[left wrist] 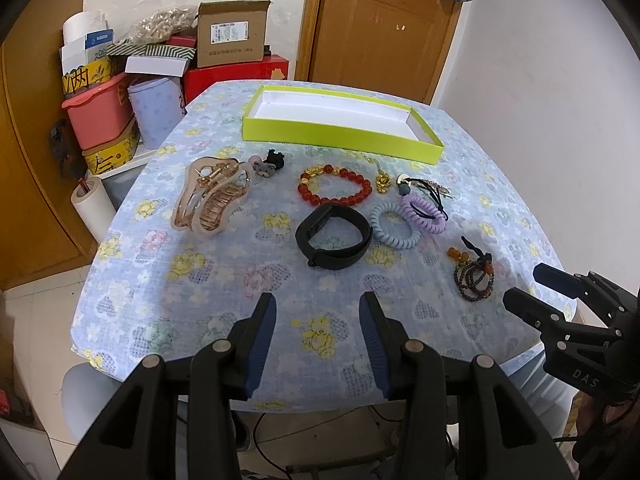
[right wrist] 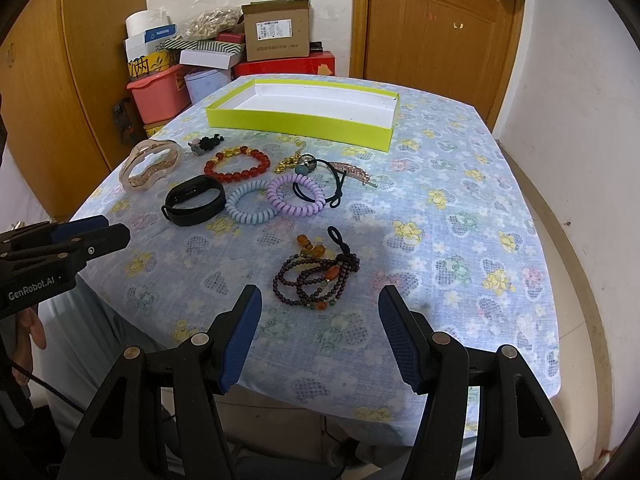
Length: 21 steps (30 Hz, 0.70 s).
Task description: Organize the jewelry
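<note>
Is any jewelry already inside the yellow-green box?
No, the yellow-green box shows only its bare white bottom, and every piece lies on the tablecloth.

Left gripper [left wrist: 318, 332] and right gripper [right wrist: 320, 328] both angled downward toward 12 o'clock, jaws apart, empty.

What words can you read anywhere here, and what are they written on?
"GenRobot.AI" on the side of the left claw, seen from the right wrist view.
"DAS" on the body of the right claw, seen from the left wrist view.
Large black characters on the yellow band above the pink bin: not clear enough to read.
Shipping label on the cardboard box: too small to read.
Blue label on the white box: too blurred to read.
</note>
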Motion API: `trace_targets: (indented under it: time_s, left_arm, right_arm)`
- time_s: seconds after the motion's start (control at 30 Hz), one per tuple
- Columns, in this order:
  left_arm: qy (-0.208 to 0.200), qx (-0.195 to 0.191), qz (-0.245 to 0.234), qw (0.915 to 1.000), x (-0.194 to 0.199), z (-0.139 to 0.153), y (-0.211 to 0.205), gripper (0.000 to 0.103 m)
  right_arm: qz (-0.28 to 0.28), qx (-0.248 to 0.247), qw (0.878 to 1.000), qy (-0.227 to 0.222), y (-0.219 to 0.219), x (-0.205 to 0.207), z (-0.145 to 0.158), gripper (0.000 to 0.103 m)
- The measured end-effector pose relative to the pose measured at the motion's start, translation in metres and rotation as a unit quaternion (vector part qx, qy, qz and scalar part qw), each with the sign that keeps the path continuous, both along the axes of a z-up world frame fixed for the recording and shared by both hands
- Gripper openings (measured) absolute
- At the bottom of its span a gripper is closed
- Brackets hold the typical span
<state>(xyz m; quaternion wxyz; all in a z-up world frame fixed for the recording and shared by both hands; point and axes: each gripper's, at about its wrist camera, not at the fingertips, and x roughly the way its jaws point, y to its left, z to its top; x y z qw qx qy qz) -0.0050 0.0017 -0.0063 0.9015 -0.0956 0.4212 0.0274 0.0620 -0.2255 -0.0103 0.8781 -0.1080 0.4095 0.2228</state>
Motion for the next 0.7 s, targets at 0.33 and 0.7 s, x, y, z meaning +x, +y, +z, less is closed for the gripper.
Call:
trace_targets:
  time_s: [0.33, 0.7]
  left_arm:
    - [0.001, 0.005, -0.003, 1.0000, -0.0002, 0.0013, -0.0015, 0.045]
    - [-0.004, 0.008, 0.000, 1.0000, -0.0017, 0.0019, 0.0021, 0.045]
  right_arm:
    - [0.000, 0.000, 1.000, -0.001, 0.0005, 0.0001, -0.0001, 0.061]
    - [0.002, 0.006, 1.000, -0.001, 0.0024, 0.0014, 0.0027, 0.061]
